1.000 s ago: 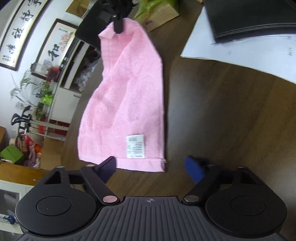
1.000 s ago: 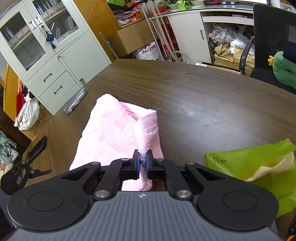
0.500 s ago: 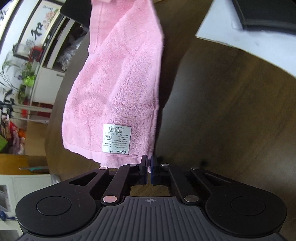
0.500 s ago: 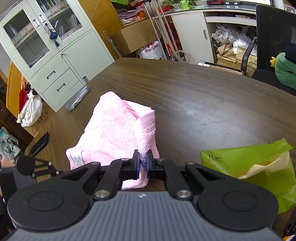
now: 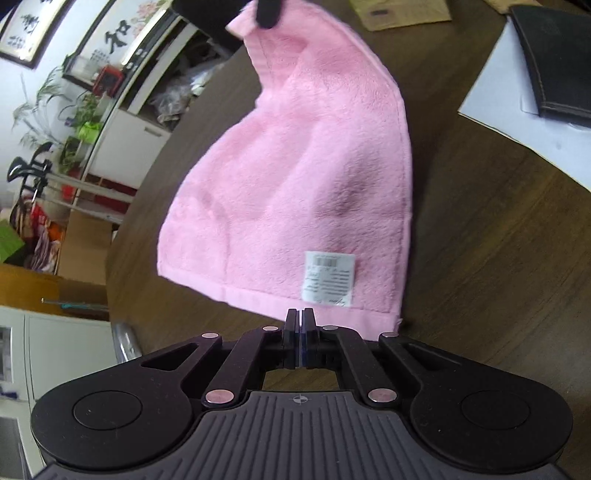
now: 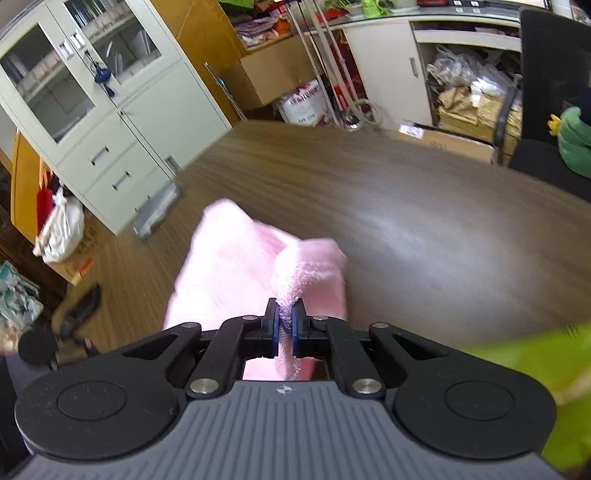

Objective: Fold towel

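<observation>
A pink towel (image 5: 295, 184) with a white label (image 5: 328, 278) hangs stretched above the dark wooden table (image 5: 498, 240). My left gripper (image 5: 302, 317) is shut on the towel's near hem, just below the label. The right gripper's dark fingers (image 5: 266, 13) pinch the far corner at the top of the left wrist view. In the right wrist view my right gripper (image 6: 283, 317) is shut on a bunched corner of the towel (image 6: 236, 269), which drapes down to the left over the table (image 6: 406, 206).
White paper (image 5: 524, 122) and a black folder (image 5: 554, 55) lie at the table's right. A green tissue pack (image 6: 535, 376) sits close right of the right gripper. A cardboard box (image 5: 399, 9) lies beyond the towel. Cabinets (image 6: 103, 122) and a black chair (image 6: 554, 92) stand around.
My left gripper went from open to shut on the towel's near hem. Both grippers have lifted the towel, which now hangs spread between them. The right gripper stayed shut on its corner.
</observation>
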Action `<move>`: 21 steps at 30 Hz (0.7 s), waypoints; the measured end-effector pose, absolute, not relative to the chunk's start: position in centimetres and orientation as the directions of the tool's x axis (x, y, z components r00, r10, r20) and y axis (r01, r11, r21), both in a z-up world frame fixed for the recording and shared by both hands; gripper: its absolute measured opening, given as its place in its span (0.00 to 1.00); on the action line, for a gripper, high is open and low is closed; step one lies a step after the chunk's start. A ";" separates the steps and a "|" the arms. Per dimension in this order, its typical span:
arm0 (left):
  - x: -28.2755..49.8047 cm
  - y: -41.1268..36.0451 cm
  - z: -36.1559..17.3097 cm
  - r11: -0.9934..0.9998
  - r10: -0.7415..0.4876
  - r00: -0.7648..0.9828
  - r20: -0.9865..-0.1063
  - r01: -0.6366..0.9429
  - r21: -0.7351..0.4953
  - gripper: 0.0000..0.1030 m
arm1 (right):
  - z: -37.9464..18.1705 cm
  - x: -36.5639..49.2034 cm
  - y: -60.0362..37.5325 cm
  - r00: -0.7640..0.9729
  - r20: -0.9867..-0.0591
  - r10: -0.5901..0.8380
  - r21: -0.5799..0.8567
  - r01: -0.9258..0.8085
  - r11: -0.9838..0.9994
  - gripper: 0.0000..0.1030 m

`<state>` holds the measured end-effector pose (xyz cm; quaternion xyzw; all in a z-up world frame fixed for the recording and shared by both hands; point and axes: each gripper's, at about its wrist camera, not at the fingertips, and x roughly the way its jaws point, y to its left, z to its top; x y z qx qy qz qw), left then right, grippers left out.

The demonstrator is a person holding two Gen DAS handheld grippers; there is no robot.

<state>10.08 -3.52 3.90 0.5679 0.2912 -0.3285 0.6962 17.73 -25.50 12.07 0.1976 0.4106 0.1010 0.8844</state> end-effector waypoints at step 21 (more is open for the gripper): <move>4.4 0.3 5.3 0.263 -0.242 0.678 -0.694 0.734 0.626 0.76 | 18.3 12.8 -23.1 0.695 -0.655 0.296 0.284 -0.136 0.949 0.06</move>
